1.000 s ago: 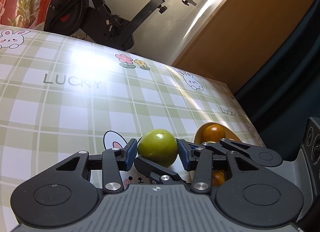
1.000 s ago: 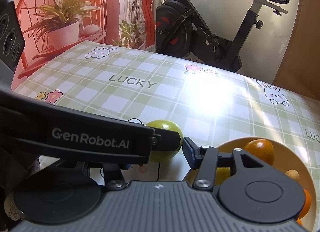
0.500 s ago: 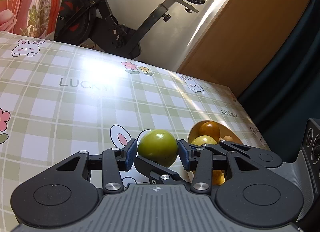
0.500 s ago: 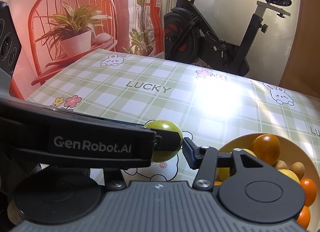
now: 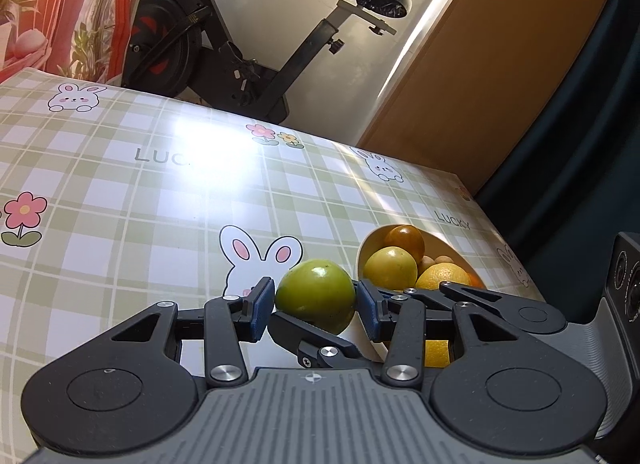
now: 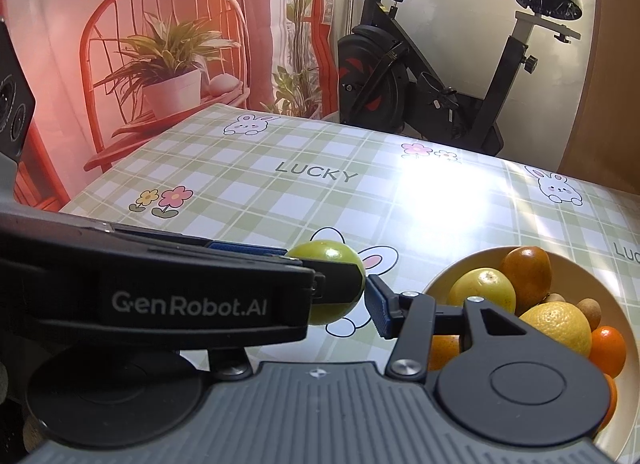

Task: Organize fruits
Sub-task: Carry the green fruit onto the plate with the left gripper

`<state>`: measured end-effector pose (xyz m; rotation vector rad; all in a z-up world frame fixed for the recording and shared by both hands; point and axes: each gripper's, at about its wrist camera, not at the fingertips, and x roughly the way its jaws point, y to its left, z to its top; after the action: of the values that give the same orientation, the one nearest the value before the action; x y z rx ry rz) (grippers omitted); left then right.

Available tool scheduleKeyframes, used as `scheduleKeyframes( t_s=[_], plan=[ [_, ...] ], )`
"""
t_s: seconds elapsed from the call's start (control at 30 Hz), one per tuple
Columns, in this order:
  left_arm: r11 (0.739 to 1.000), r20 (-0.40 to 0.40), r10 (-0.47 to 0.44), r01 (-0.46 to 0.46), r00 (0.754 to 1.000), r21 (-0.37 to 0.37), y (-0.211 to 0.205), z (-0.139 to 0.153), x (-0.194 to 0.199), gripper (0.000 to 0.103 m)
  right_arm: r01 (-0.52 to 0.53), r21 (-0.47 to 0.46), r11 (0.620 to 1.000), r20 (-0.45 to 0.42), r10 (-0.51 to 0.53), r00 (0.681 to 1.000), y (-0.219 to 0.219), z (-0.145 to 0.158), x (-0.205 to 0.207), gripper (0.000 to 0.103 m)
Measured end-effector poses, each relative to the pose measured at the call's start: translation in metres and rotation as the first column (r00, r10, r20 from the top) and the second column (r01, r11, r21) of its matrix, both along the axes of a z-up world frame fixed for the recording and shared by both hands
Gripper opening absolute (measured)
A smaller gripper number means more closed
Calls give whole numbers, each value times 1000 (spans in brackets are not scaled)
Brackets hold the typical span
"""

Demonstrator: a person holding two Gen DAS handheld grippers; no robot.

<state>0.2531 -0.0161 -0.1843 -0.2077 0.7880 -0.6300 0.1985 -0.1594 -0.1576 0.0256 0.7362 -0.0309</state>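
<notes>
A green round fruit [image 5: 316, 296] sits between the blue pads of my left gripper [image 5: 316, 310], which is shut on it just above the checked tablecloth. In the right wrist view the same fruit [image 6: 326, 260] is half hidden by the left gripper's black finger [image 6: 200, 296] crossing in front. My right gripper [image 6: 320, 304] comes at the fruit from the side. Its right pad [image 6: 378, 312] stands against the fruit's edge and its left finger is hidden. A cream bowl [image 6: 440, 284] to the right holds oranges, yellow citrus and small brown fruits; the left wrist view shows this bowl [image 5: 362, 260] too.
The table [image 5: 140, 223] has a green checked cloth with rabbits and flowers. An exercise bike [image 6: 420, 75] stands behind its far edge. A red chair with a potted plant [image 6: 168, 63] is at the far left. A wooden panel [image 5: 500, 63] is at the far right.
Both grippers have drawn back and risen a little together, with the green fruit still between the left pads. More of the tablecloth and the bowl now shows.
</notes>
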Motion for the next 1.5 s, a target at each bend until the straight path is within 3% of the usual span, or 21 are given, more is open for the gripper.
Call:
scheduleKeyframes(
  t_s=[0.4,0.9,1.2,1.5],
  plan=[
    [998,55,8,-12,998,64,-10,20,-33,48,-12,49,999,55,9,998,1,9,-30,52],
    [985,130,-82,61,988,160,-71,49,-63,48,38,96,995,191,-56,980,-34,28,-81,52],
    [967,145,-178,146,973,209,-121,51,-78,47,116,129,985,234,-144,962,-71,34,-118,52],
    [944,105,-246,214,963,251,-155,35,-88,48,191,170,967,224,-227,948,-108,27,-147,52]
  ],
)
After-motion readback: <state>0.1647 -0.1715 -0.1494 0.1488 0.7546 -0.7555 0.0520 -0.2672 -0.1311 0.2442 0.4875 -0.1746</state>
